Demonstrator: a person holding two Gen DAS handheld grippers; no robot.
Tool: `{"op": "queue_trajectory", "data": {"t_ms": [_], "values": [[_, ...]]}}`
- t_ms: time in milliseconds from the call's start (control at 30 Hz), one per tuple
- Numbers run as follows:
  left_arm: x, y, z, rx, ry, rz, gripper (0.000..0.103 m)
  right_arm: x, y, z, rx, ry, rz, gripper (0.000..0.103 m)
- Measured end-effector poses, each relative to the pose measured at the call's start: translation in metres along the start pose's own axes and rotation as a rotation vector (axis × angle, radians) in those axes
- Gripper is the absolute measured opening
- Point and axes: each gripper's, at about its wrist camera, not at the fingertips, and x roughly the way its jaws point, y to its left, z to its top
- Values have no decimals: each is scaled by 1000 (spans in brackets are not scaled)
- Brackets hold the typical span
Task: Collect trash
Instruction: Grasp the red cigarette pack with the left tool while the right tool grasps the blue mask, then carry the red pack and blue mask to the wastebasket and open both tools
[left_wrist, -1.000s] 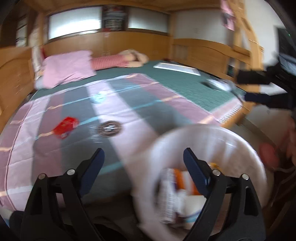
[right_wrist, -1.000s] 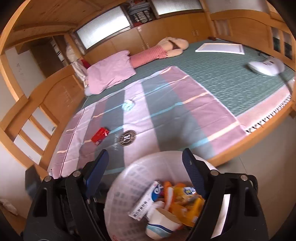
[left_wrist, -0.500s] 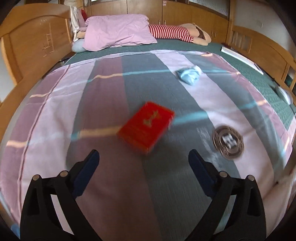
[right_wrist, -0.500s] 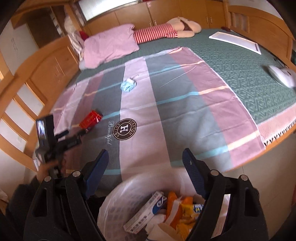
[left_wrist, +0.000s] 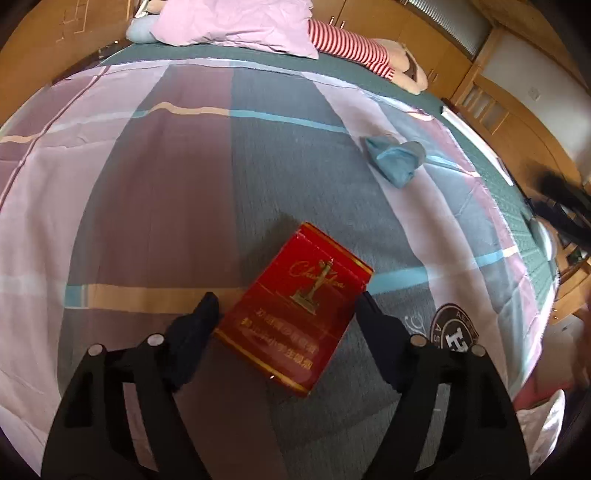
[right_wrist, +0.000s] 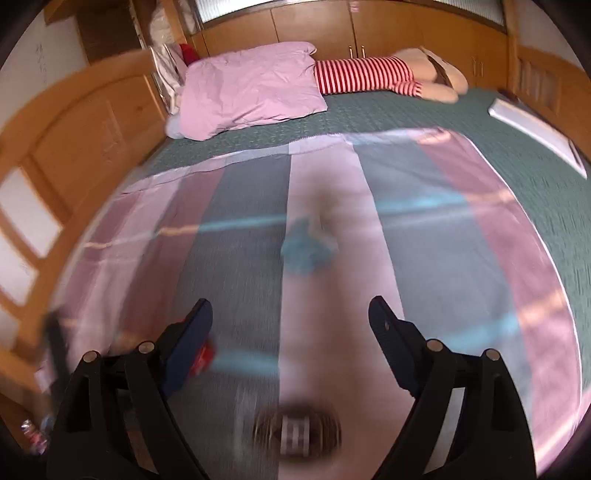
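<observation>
A red cigarette pack (left_wrist: 299, 314) with gold print and gold edging is lying flat on the striped bedspread (left_wrist: 147, 206), turned at a slant, its face up. A crumpled light blue tissue (left_wrist: 393, 160) is lying farther up the same spread, well apart from the pack; in the right wrist view it is showing as a blurred blue patch (right_wrist: 308, 251). A round dark logo (left_wrist: 456, 332) printed on the cloth is sitting just to the right of the pack. At the head of the bed a pink pillow (right_wrist: 251, 88) is resting beside a red-and-white striped cushion (right_wrist: 364, 74), and a white flat board (right_wrist: 537, 129) is lying on the green mattress cover (right_wrist: 517, 173). Nothing is lying over the pack.

The left claw (left_wrist: 286, 314) is straddling the pack, its jaws having just been closing; the left tip is standing at the pack's edge while the right tip is leaving a narrow gap, so it is released, not yet clenched. The right claw (right_wrist: 290, 317) is hanging wide apart over the spread, having just been opening, with nothing between its tips, the tissue ahead of it
</observation>
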Motion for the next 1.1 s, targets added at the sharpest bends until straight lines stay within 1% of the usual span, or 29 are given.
{"op": "queue_trajectory", "data": {"t_ms": [67, 100, 133, 233, 300, 333, 367, 400, 433, 467, 500, 567, 667, 767, 800, 833, 900, 933, 967, 1000, 1100], "values": [[-2, 2, -1, 0, 6, -18, 71, 39, 4, 21, -11, 22, -61, 85], [-3, 2, -2, -3, 16, -45, 71, 60, 4, 29, 9, 42, -86, 85], [-2, 3, -2, 0, 23, -49, 72, 76, 2, 35, 26, 58, -110, 85], [-1, 0, -3, 23, 28, -44, 75, 116, 1, 42, 37, 111, -195, 85], [0, -3, -4, 32, 26, -42, 76, 134, 2, 39, 29, 145, -217, 85], [0, -5, -5, 34, 25, -40, 76, 141, 4, 38, 25, 159, -218, 78], [0, -5, -7, 36, 24, -38, 76, 144, 3, 34, 20, 173, -210, 57], [0, -6, -7, 37, 21, -37, 71, 146, 3, 30, 20, 190, -201, 42], [0, -7, -6, 36, 17, -45, 67, 145, 3, 26, 25, 198, -200, 39], [-1, -8, -5, 31, 14, -54, 66, 141, 5, 23, 25, 190, -199, 32], [-2, -8, -6, 23, 10, -63, 64, 134, 5, 20, 21, 187, -186, 26], [-3, -8, -6, 12, 7, -75, 62, 118, 6, 15, 30, 182, -149, 24], [-13, -11, -8, 22, -38, -42, 60, 84, 8, 5, 31, 148, -105, 23], [-31, -9, -12, 5, -101, -26, 59, 33, 10, -9, 1, 103, -59, 23], [-37, -9, -14, 0, -118, -19, 59, 6, 11, -17, -18, 73, -43, 23], [-47, -10, -19, -5, -144, -7, 59, -12, 11, -21, -34, 51, -35, 23], [-67, -16, -30, 5, -190, 38, 58, -56, 12, -35, -71, -8, -14, 23], [-82, -24, -38, 34, -229, 80, 58, -78, 12, -44, -88, -35, -4, 23], [-94, -31, -44, 49, -258, 97, 58, -97, 12, -52, -102, -58, 2, 23], [-109, -38, -53, 47, -289, 103, 58, -119, 11, -63, -114, -84, 8, 23], [-142, -53, -73, 10, -328, 94, 58, -168, 1, -97, -111, -124, 25, 23]]}}
